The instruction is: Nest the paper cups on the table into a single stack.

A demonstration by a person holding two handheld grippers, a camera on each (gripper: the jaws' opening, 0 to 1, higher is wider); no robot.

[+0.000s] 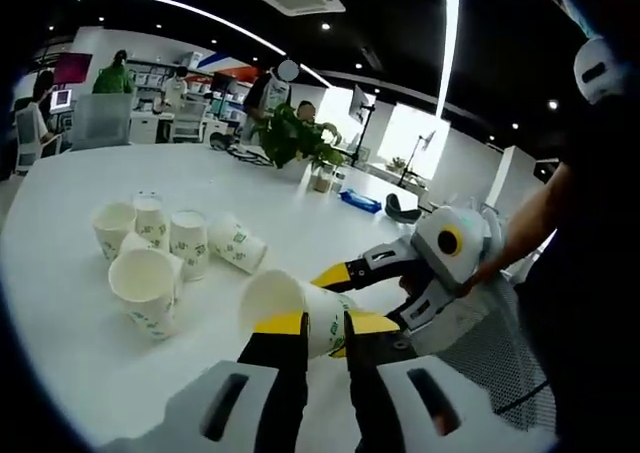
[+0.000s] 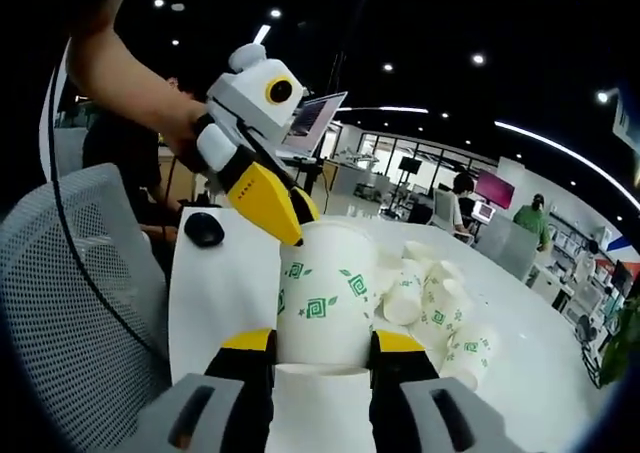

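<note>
**Two grippers on one paper cup, loose cups beyond**

Left gripper: black jaws with yellow tips, nearly closed, pinching the wall of a white paper cup with green leaf print. Cup lies tilted between the tips, open mouth facing up-left in the left gripper view.

Right gripper: jaws spread about a cup's width, yellow pads against both sides of the same white cup. In the right gripper view it stands ahead of the jaws, and a second rim shows just below it between the tips, so a cup looks nested there; cannot tell how many.

Right gripper also appears in the left gripper view, coming in from the right, its yellow tips at the cup's base end. Left gripper appears in the right gripper view, its yellow tip at the cup's upper rim, a person's hand on it.

Loose white paper cups: clustered on the round white table, ahead and left of the left jaws, well apart from them. Some upright, at least one on its side. From the right gripper they sit just beyond and right of the held cup.

Grey mesh office chair sits left of the right jaws.
</note>
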